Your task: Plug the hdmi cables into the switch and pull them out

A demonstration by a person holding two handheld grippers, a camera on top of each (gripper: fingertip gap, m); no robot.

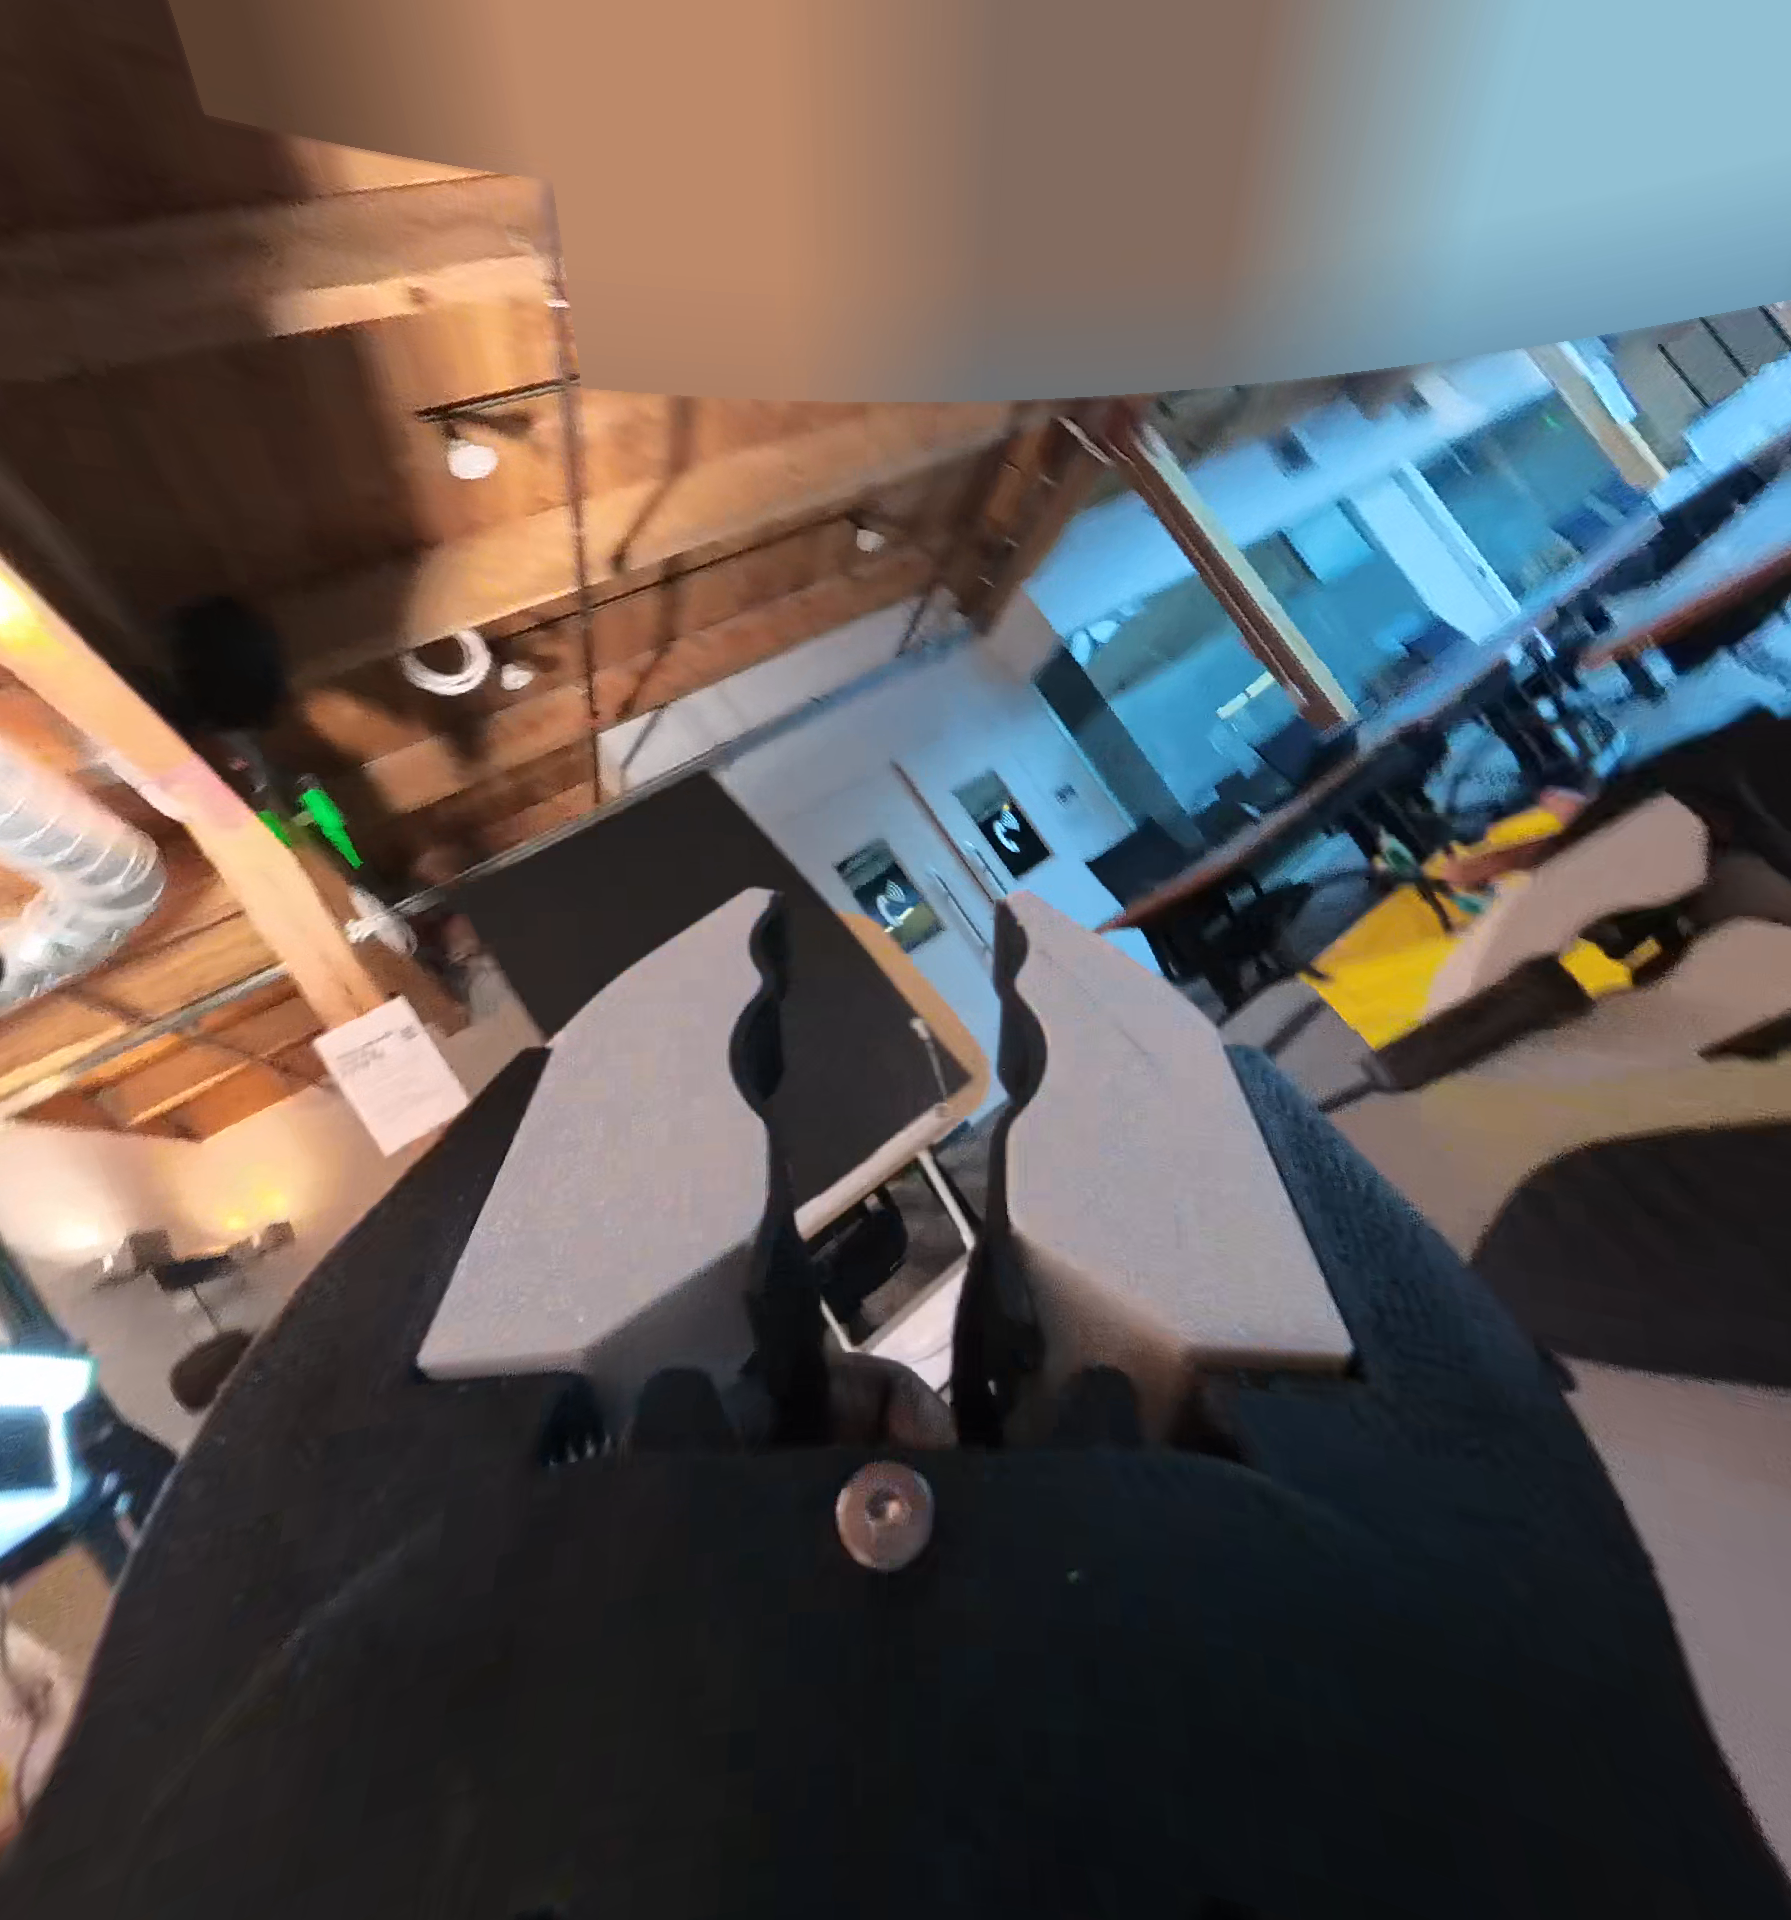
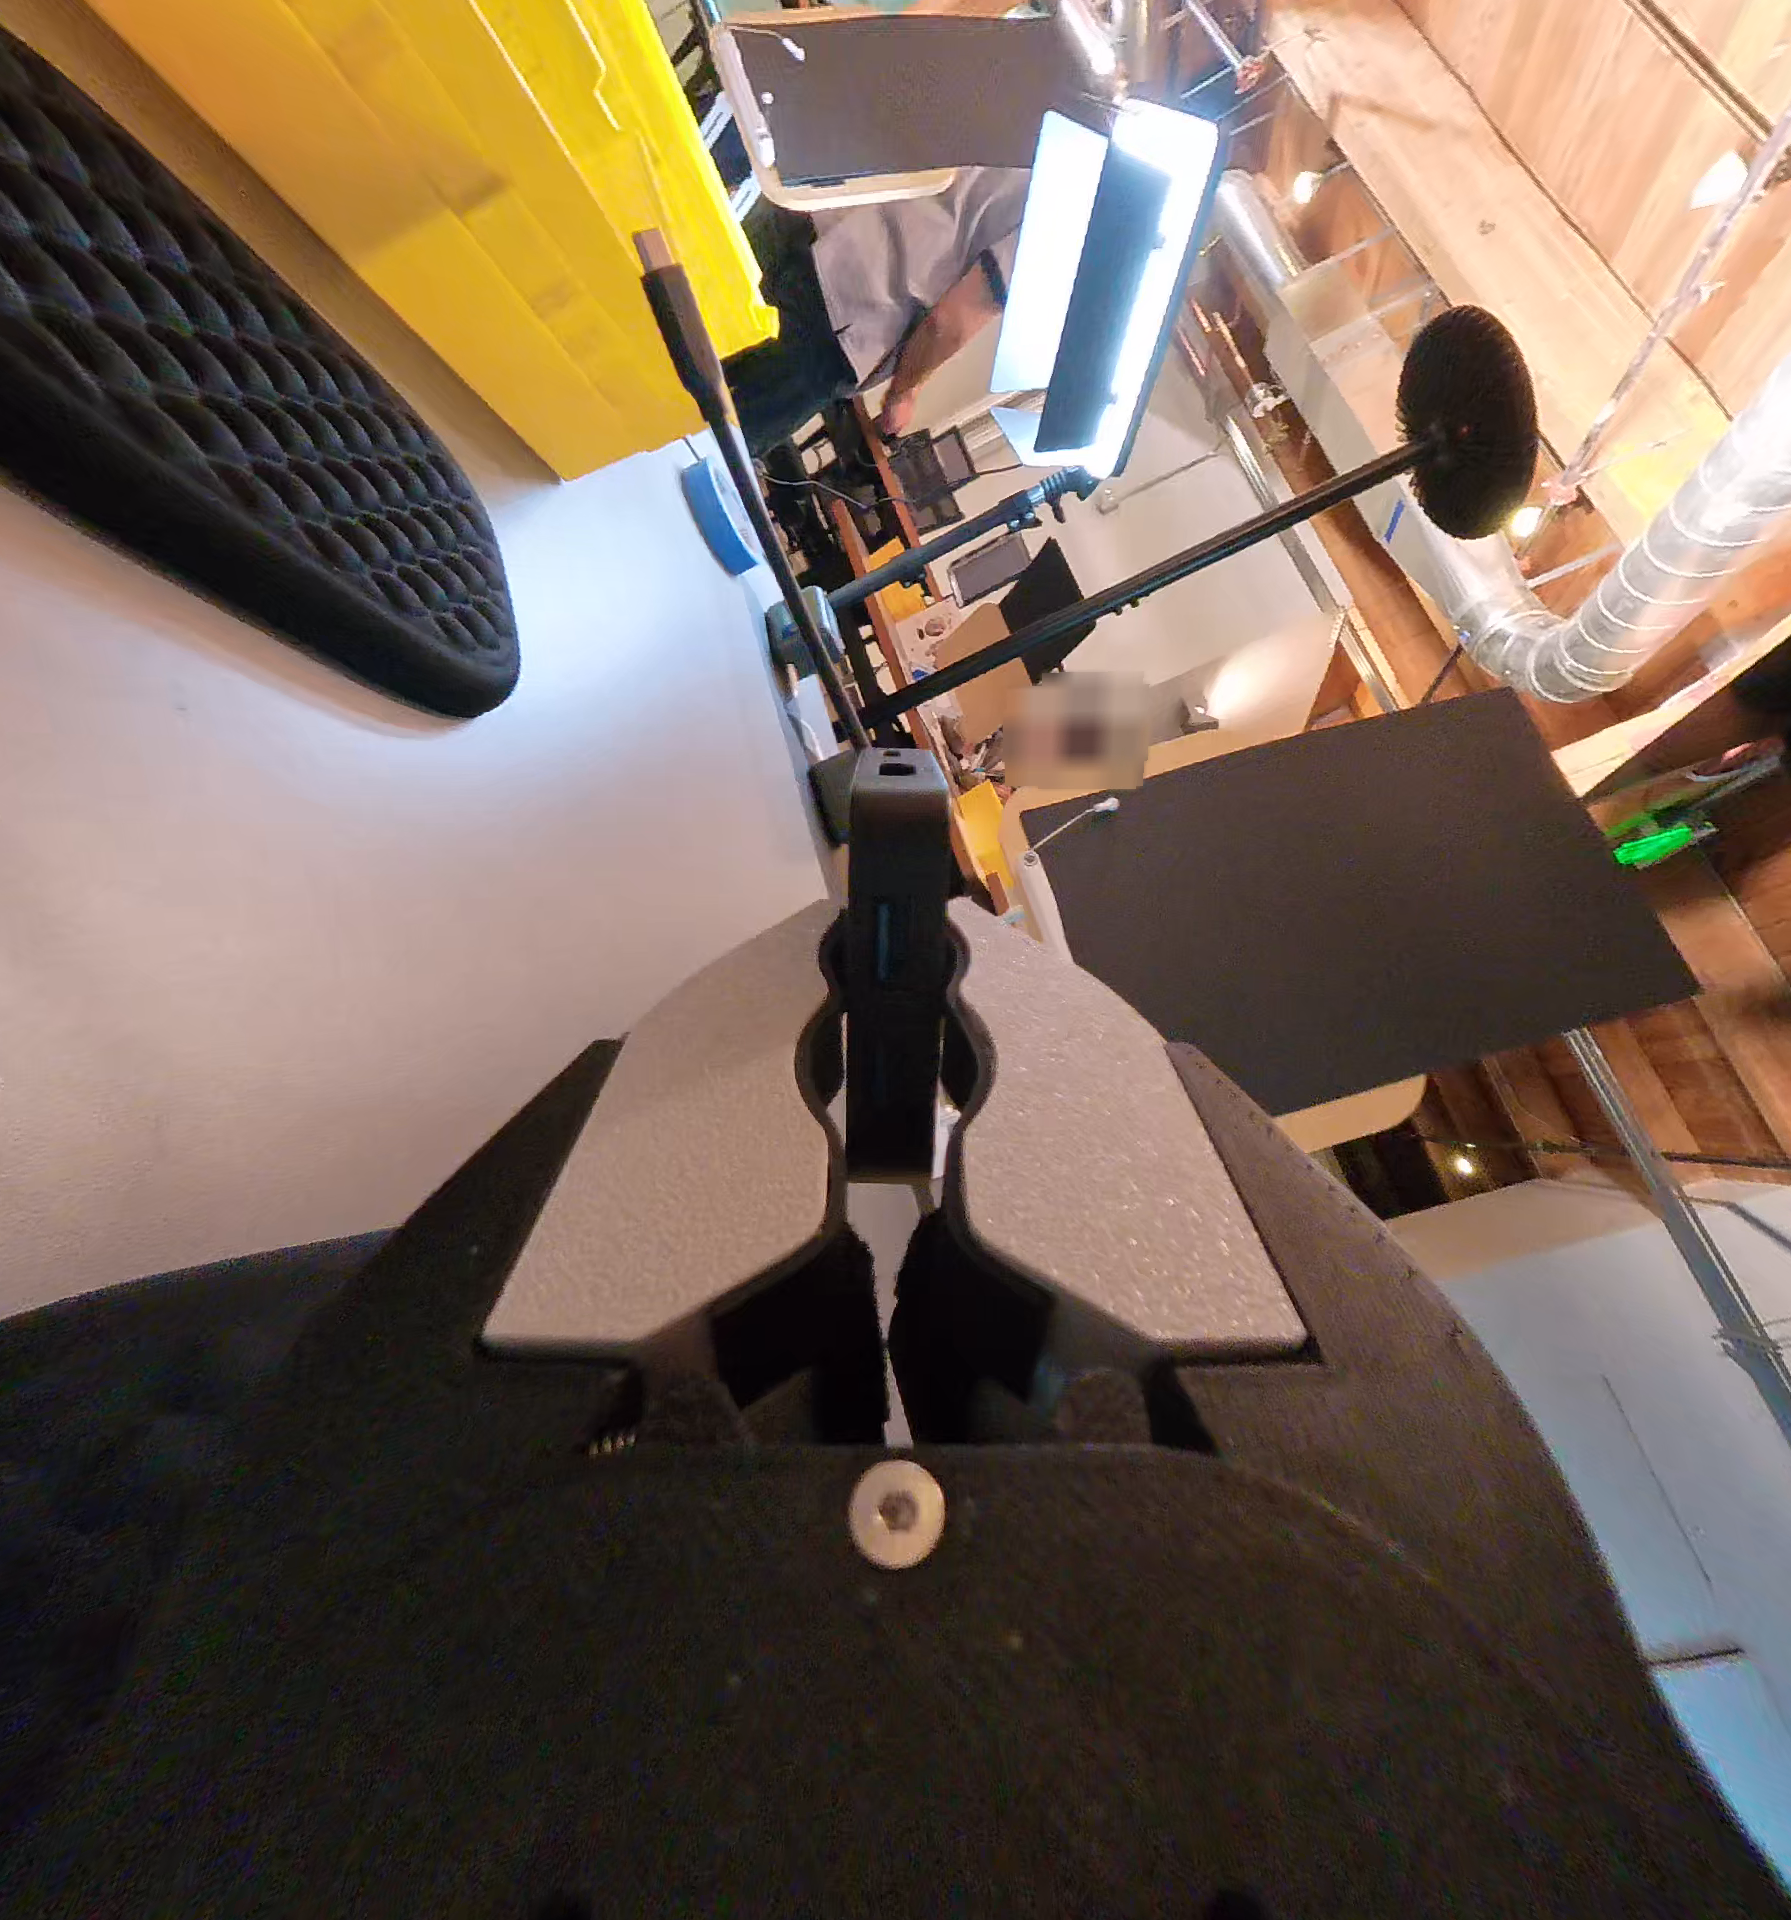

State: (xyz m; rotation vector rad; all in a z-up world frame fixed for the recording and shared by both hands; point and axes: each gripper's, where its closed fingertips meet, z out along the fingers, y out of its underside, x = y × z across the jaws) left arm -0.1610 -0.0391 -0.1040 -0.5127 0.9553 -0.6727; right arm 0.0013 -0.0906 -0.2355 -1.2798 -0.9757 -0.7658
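My right gripper (image 2: 896, 925) is shut on a slim black switch box (image 2: 896, 831), held edge-on between the grey fingers (image 2: 725, 1091) with its far end sticking out past the tips. A black cable (image 2: 725, 416) runs from that far end and ends in a free metal-tipped plug (image 2: 652, 255). My left gripper (image 1: 886, 914) is open and empty, lifted off the table and pointing into the room; its grey fingers (image 1: 662, 1091) stand apart with nothing between them. No cable or switch shows in the left wrist view.
The right wrist view is rolled sideways: a white table (image 2: 299, 883) carries a black mesh cushion (image 2: 195, 395), a yellow bin (image 2: 517, 187) and a blue tape roll (image 2: 716, 520). Beyond are a black panel (image 2: 1338, 894), a lit lamp panel (image 2: 1109, 281) and a seated person (image 2: 891, 270). About 20 cm separates my left fingertips from my right.
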